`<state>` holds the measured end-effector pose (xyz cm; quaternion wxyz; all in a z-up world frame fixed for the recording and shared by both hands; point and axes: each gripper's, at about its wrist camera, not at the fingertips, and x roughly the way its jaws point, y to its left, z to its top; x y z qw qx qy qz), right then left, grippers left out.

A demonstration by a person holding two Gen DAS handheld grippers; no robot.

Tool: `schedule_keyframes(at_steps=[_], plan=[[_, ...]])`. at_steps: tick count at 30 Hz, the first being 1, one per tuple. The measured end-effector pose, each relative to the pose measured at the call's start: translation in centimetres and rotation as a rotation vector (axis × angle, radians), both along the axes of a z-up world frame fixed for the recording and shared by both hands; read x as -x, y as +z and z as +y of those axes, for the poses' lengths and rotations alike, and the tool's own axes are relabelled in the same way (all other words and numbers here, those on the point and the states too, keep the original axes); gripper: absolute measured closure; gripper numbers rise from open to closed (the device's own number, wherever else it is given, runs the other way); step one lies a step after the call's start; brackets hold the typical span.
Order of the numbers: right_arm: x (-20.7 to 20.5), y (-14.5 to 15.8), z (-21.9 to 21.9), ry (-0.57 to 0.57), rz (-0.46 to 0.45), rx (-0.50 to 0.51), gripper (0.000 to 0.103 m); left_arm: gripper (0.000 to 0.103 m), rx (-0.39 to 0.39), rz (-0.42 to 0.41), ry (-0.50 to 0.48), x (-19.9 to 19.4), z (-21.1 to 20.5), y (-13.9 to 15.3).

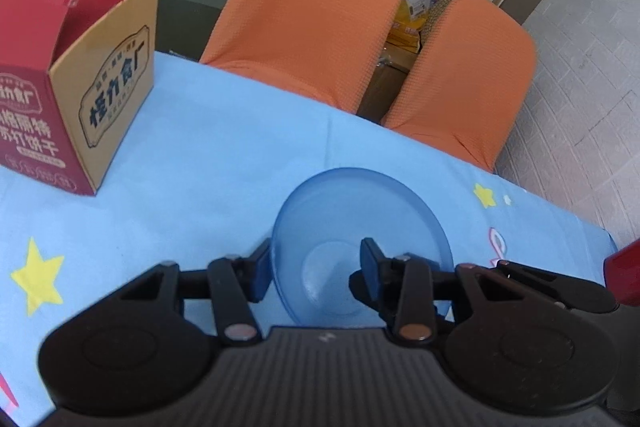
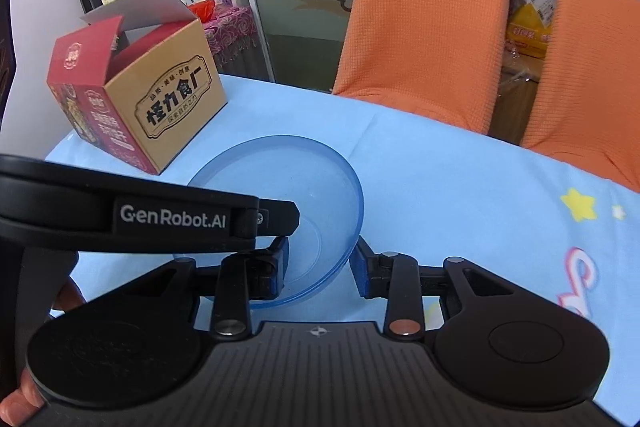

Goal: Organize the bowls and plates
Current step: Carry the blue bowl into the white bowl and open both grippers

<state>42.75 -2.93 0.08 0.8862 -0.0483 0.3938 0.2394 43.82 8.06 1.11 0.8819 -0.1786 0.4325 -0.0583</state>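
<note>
both tongs stand apart, clamped on nothing. left gripper (image 1: 314,269) straddles the near-left rim of the blue bowl (image 1: 360,223), one finger outside, one inside. right gripper (image 2: 320,267) straddles the bowl's (image 2: 280,195) near-right rim. bowl sits on the blue tablecloth (image 1: 208,155), just right of the cardboard box (image 1: 76,107), chairs (image 1: 320,7) beyond it. looks light, stiff, slick plastic; pinch the thin rim wall.

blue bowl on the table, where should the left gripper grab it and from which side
Grip the rim of the blue translucent bowl on its near edge, coming from the left gripper side. The bowl sits upright and open, its wall thin, so one finger can go inside and one outside. The open fingers already straddle that near rim. The cardboard snack box stands apart to the left.
</note>
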Motion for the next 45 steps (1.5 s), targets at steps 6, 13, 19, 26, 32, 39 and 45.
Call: schedule_keyframes(at_steps=[6, 13, 19, 26, 32, 39, 45], plan=[[5.6, 3.2, -3.0, -0.054, -0.045, 0.025, 0.043, 0.064, 0.036, -0.041, -0.052, 5.1, -3.3, 3.1], [14.7, 4.4, -6.8, -0.133, -0.063, 0.031, 0.04, 0.064, 0.065, -0.048, -0.128, 13.2, -8.5, 3.8], [21.7, 3.0, -9.7, -0.204, -0.062, 0.022, 0.034, 0.064, 0.058, -0.025, -0.205, 19.3, -12.6, 2.5], [25.7, 0.7, -11.4, -0.253, -0.061, 0.0, 0.032, 0.064, 0.012, -0.018, -0.261, 23.0, -15.7, 0.5], [26.3, -0.8, -11.7, -0.251, -0.086, -0.031, 0.034, 0.058, -0.016, -0.038, -0.269, 23.1, -15.7, -0.5], [29.1, -0.6, -13.3, -0.334, -0.177, -0.096, 0.006, 0.028, 0.037, -0.125, -0.317, 24.7, -14.8, 0.1], [32.5, -0.3, -14.1, -0.467, -0.303, -0.158, 0.0, 0.001, 0.088, -0.32, -0.204, 27.8, -12.3, 2.1]])
